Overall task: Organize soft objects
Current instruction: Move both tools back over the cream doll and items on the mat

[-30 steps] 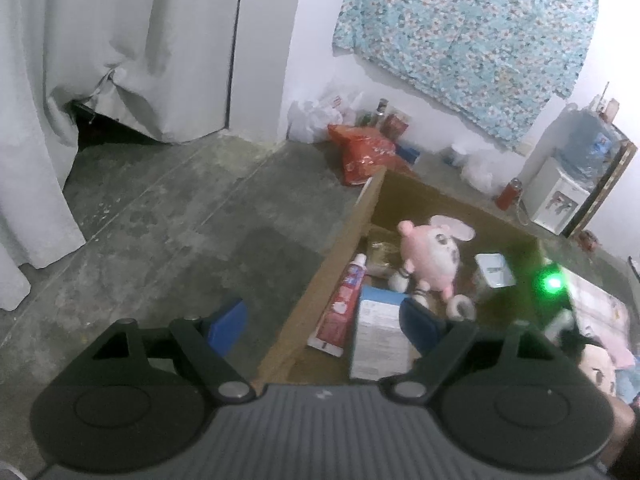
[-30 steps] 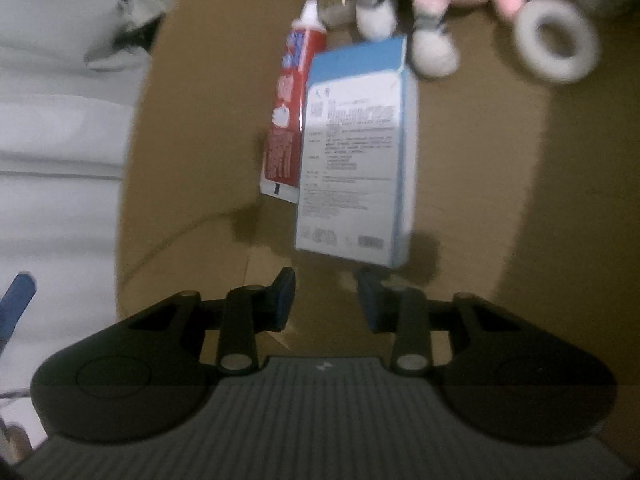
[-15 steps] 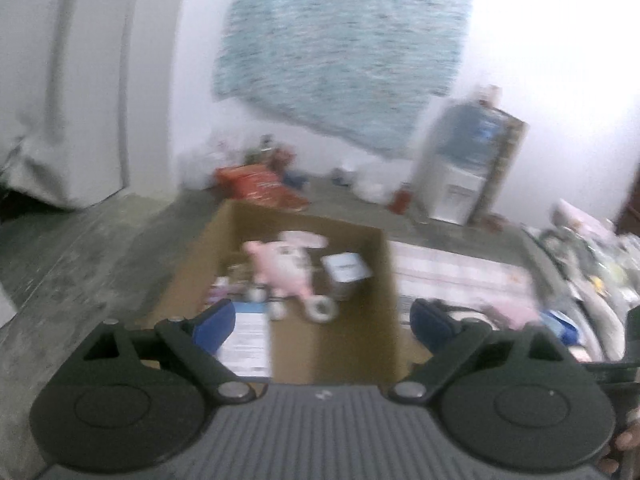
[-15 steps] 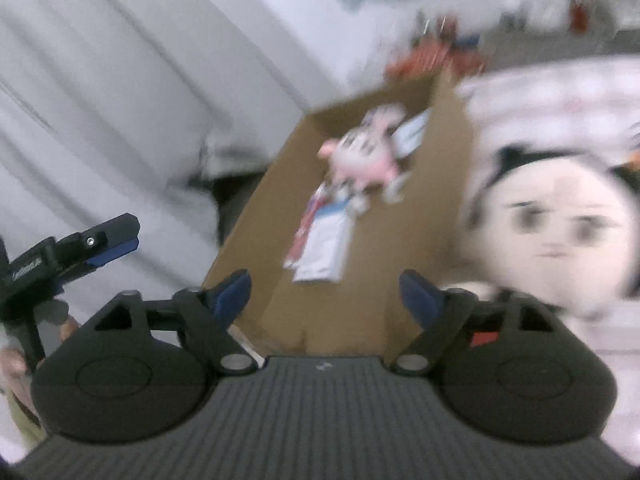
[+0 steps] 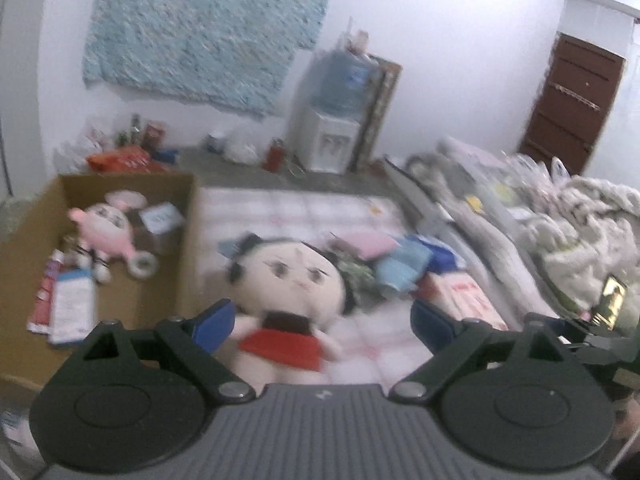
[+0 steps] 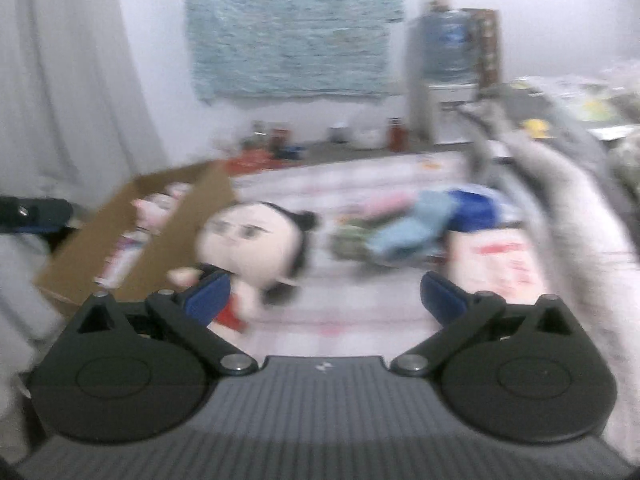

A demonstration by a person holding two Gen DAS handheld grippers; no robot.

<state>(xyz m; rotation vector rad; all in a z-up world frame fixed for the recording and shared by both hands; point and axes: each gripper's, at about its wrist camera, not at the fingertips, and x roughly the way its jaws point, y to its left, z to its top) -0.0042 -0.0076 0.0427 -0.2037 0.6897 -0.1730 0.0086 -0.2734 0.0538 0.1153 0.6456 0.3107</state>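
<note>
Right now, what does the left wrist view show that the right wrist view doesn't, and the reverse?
Only the left wrist view: the brown door, the tape roll and blue-and-white carton in the cardboard box.

Only the right wrist view: the pale curtain and the left gripper's tip at the frame edge.

Both: the black-haired plush doll, pink plush, water dispenser, blue wall cloth; each view's own jaws opening, nothing between.

Taking the black-haired doll [image 5: 288,280] as landmark: bare checked mat [image 5: 304,208] lies open behind it and in front of its feet. The cardboard box [image 5: 188,240] wall stands just to its left; folded cloths [image 5: 400,268] and a printed packet [image 5: 468,300] crowd its right.
</note>
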